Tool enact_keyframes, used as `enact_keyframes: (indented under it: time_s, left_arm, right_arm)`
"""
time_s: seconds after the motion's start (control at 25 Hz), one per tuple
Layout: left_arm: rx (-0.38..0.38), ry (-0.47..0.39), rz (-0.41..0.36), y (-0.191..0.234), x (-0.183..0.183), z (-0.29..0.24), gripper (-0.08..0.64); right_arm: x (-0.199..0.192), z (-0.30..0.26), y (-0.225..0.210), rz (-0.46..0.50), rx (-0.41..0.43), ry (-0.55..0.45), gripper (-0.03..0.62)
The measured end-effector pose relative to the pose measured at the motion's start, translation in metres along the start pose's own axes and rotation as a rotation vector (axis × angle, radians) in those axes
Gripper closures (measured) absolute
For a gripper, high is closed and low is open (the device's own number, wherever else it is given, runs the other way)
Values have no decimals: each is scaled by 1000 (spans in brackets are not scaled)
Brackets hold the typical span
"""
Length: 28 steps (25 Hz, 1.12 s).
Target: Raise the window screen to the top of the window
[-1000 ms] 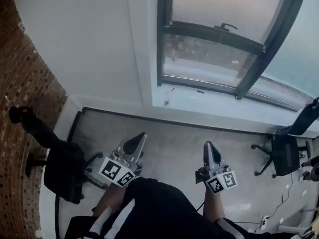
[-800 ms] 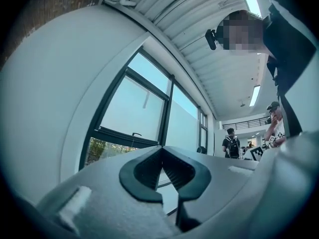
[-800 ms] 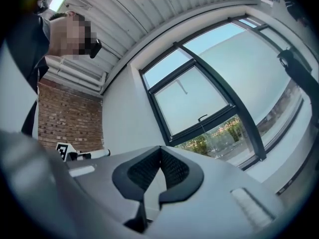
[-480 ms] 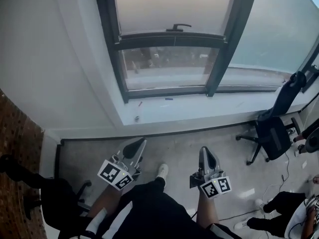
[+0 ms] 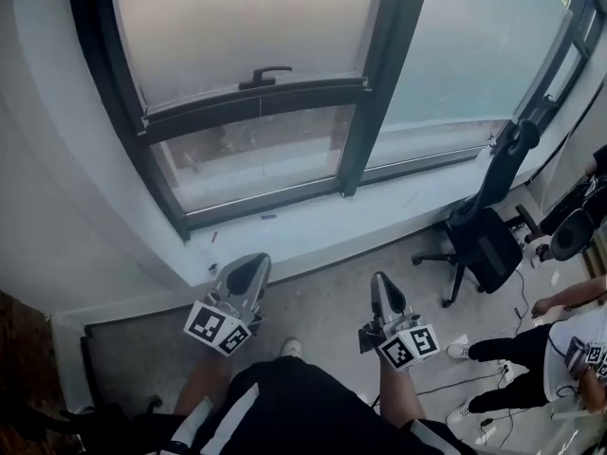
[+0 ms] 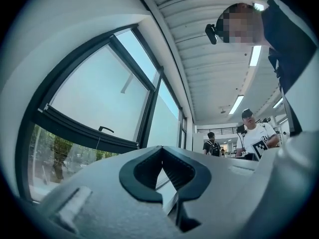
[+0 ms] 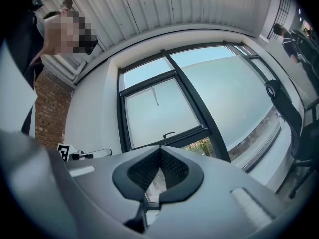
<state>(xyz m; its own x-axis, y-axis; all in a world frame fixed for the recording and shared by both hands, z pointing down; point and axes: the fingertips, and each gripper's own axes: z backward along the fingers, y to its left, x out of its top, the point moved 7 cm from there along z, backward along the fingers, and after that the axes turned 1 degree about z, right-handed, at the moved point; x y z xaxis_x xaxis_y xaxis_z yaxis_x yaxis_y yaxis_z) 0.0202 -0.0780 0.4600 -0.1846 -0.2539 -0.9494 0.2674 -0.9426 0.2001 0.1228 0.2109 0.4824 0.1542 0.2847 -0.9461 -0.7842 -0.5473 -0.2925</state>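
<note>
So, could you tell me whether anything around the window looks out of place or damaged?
Nothing looks damaged or askew. The window screen is drawn most of the way down, leaving a clear strip of glass below its handle. Only a couple of small scraps lie on the sill; I cannot tell what they are.

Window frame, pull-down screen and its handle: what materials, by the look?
Dark window frame: probably painted or anodised metal, matte, slim straight profiles. Pale translucent window screen: looks like fabric or mesh, evenly frosted, blurring the outside. Small black handle: plastic or metal; too small to tell.
</note>
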Motion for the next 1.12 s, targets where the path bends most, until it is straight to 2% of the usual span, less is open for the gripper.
enact_keyframes:
  time_s: [0.2, 0.4, 0.68, 0.96, 1.12]
  left_arm:
    - [28, 0, 24, 42, -8, -29, 558]
    - [62, 10, 5, 74, -9, -55, 558]
    - [123, 40, -40, 106, -21, -98, 558]
    - [252, 24, -99, 149, -19, -160, 558]
    - [324, 32, -148, 172, -16, -198, 558]
  right_arm:
    - [3, -50, -17, 32, 16, 39, 588]
    - [3, -96, -34, 65, 48, 70, 588]
    - [-9, -166, -74, 37, 132, 92, 588]
    - [-9, -272, -135, 18, 266, 114, 588]
    - [-7, -331, -166, 74, 346, 147, 588]
